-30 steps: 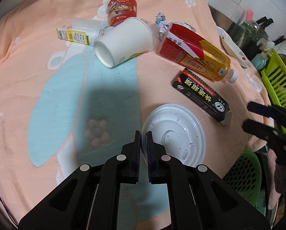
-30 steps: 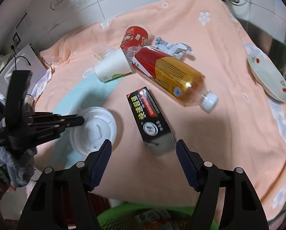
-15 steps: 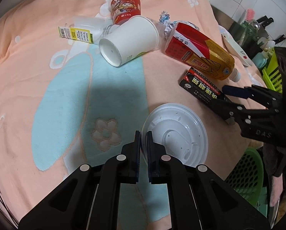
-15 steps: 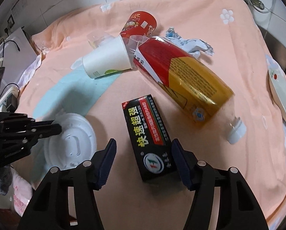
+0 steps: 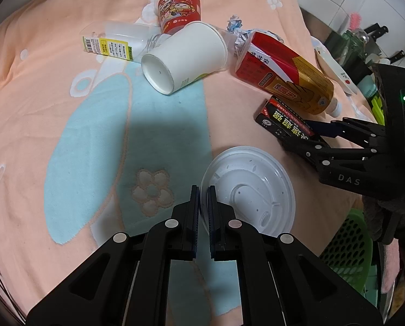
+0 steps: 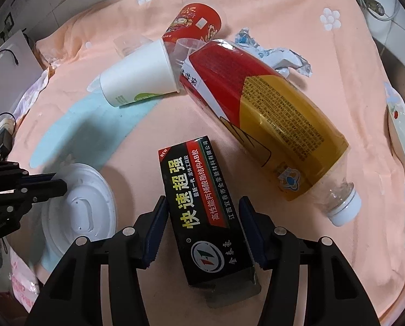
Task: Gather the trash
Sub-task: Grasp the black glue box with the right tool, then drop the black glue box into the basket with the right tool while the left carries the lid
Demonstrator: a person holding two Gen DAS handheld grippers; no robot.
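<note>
My left gripper (image 5: 203, 212) is shut on the left rim of a white plastic lid (image 5: 252, 193), also in the right wrist view (image 6: 78, 212). My right gripper (image 6: 203, 226) is open, its fingers on either side of a black glue box (image 6: 202, 203) lying on the peach cloth; the left pad is at the box's side, the right pad a little apart. The box also shows in the left wrist view (image 5: 281, 119). Behind lie a red-and-gold bottle (image 6: 262, 111), a white paper cup (image 6: 140, 76), a red cup (image 5: 179, 9), crumpled foil (image 6: 281, 55) and a clear labelled pack (image 5: 112, 44).
A green basket (image 5: 346, 247) sits below the table's right edge. A white plate (image 6: 403, 138) lies at the far right. Kitchen items and a green rack (image 5: 379, 106) stand beyond the cloth. Cables and a white box (image 6: 1, 62) are on the left.
My right gripper moved forward and down over the glue box and narrowed around it. My left gripper stays shut on the lid, nearly still.
</note>
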